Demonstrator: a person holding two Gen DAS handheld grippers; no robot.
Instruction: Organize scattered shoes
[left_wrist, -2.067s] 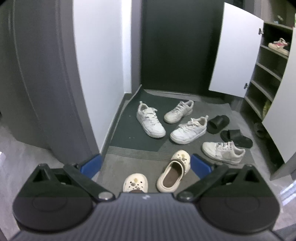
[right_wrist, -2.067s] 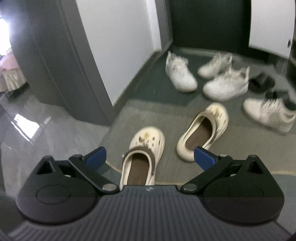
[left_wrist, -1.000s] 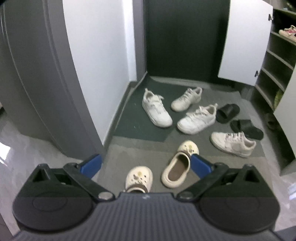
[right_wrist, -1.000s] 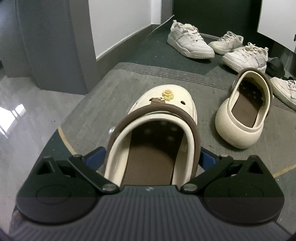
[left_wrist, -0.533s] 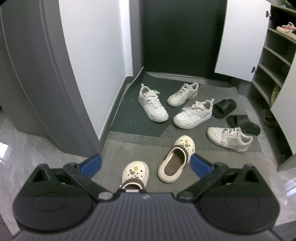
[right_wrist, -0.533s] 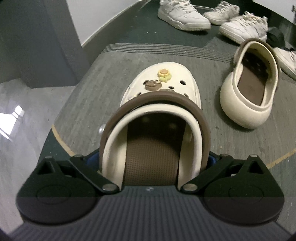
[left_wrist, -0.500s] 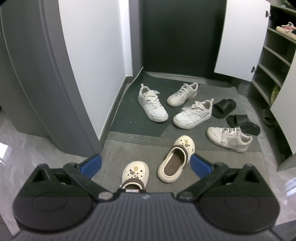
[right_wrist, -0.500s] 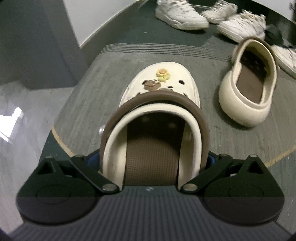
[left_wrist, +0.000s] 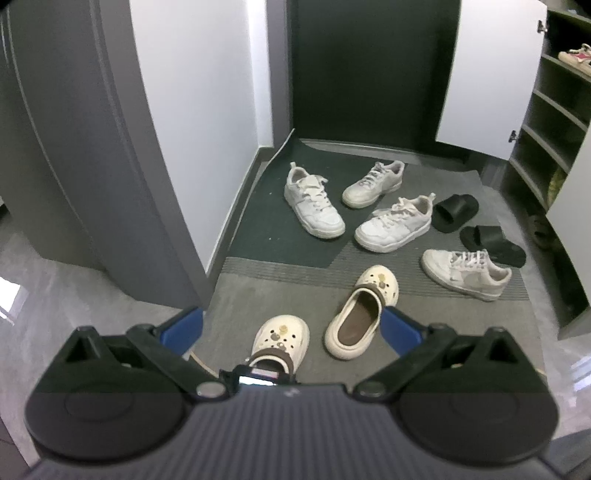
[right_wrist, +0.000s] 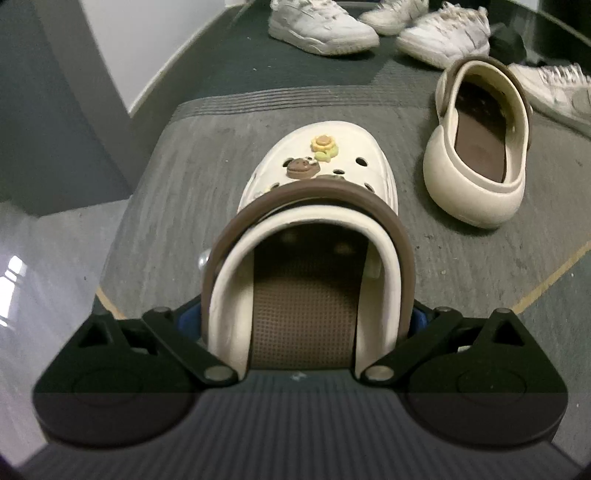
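Right gripper: closed around heel of near cream clog, now slightly deeper between fingers | second clog: just right of it, unmoved | left gripper: spread wide, holding nothing | no legible writing

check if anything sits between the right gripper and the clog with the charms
Nothing visible does. The right gripper already straddles the heel of the charm clog, one finger on each side, with only bare mat around it. The second clog lies off to the right, apart from both.
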